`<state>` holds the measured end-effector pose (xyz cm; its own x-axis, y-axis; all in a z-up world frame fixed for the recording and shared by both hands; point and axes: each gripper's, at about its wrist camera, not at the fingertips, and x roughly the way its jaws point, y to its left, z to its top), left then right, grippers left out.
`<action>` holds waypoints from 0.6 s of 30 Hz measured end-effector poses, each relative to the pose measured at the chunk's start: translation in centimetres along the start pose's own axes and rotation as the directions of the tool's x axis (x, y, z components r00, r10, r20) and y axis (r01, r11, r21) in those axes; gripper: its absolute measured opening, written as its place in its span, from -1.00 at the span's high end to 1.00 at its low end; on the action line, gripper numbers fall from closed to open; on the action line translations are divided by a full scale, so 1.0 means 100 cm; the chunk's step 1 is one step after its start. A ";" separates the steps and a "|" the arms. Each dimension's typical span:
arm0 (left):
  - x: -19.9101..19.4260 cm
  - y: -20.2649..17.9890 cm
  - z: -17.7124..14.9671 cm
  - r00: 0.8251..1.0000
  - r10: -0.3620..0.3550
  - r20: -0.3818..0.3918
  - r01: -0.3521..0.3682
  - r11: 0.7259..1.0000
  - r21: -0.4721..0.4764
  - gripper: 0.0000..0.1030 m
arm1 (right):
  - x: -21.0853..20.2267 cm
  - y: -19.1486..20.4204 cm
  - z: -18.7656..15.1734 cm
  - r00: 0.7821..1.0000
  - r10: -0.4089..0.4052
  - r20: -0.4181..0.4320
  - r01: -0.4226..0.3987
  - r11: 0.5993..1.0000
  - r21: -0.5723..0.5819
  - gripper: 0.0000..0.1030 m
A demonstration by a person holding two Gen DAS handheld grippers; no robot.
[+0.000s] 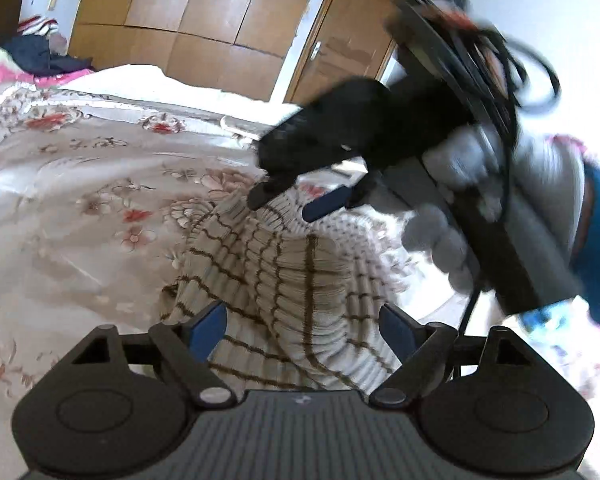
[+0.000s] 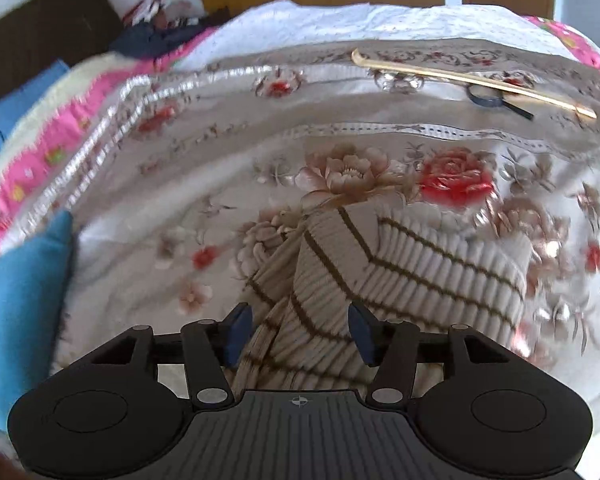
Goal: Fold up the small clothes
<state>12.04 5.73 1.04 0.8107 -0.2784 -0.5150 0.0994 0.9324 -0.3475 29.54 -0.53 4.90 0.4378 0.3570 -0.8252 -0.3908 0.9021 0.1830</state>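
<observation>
One cream knitted sweater (image 1: pixel 284 280) with thin brown stripes, bunched in a heap on a bed under one floral bedspread (image 1: pixel 80 184) of red and beige blossoms. Two grippers in play, one per hand.

Left gripper (image 1: pixel 306 330) low over the near part of the sweater, jaws spread wide, two blue pads (image 1: pixel 210 328) on either side of the knit, nothing pinched between them.

Right gripper (image 1: pixel 300 200), seen from the left wrist view, reaching down from the right to the far top edge of the sweater; blurred, jaws parted, one blue pad clear of the cloth, the other dark tip at the knit's edge. Gripped by one hand in a grey glove (image 1: pixel 456 208), with black cables trailing above.

From the right wrist view, same gripper (image 2: pixel 300 334) with jaws released and apart, a raised fold of the sweater (image 2: pixel 380 272) lying between the two blue pads (image 2: pixel 238 332), not clamped.

Far across the bedspread (image 2: pixel 188 184): one long pale stick (image 2: pixel 472 78) and one magnifying glass (image 2: pixel 490 98) just beside it. One blue cloth (image 2: pixel 20 312) at the left edge, one pink patterned quilt (image 2: pixel 56 148) along the far left side of the bed. Wooden wardrobe doors (image 1: pixel 204 12) behind.
</observation>
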 end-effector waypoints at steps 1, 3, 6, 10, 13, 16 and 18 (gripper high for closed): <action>0.007 0.000 0.001 1.000 0.008 -0.012 -0.008 1.000 -0.006 -0.79 | 0.007 0.002 0.003 1.000 -0.015 -0.013 0.015 1.000 -0.005 -0.02; 0.018 0.007 0.002 1.000 0.006 -0.029 -0.008 0.999 -0.053 -0.43 | 0.019 0.002 0.007 0.999 -0.043 -0.018 0.043 0.999 -0.011 0.16; 0.028 0.029 -0.003 0.996 -0.030 -0.087 0.015 0.984 -0.176 0.27 | 0.026 -0.003 0.009 0.998 -0.055 -0.012 0.056 0.998 0.024 0.71; 0.015 0.063 -0.006 0.994 -0.099 -0.049 0.076 0.935 -0.348 0.49 | 0.008 -0.003 0.008 0.999 -0.004 0.044 0.002 0.999 0.051 0.83; 0.001 0.078 -0.006 0.993 -0.114 0.007 0.106 0.897 -0.429 0.50 | -0.010 0.000 0.011 0.994 0.043 0.104 -0.050 0.996 0.071 0.84; 0.001 0.088 -0.011 0.996 -0.089 -0.009 0.073 0.873 -0.481 0.50 | -0.007 0.000 0.017 0.989 0.048 0.139 -0.063 0.992 0.109 0.85; 0.007 0.100 -0.016 0.995 -0.088 -0.043 0.051 0.840 -0.541 0.51 | 0.009 -0.002 0.019 0.991 0.056 0.120 -0.075 0.985 0.154 0.88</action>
<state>12.73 14.53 -4.05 0.7734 -0.3690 -0.5155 -0.1871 0.6440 -0.7418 31.54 0.06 5.11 0.5089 0.4337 -0.7435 -0.2926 0.8995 0.3244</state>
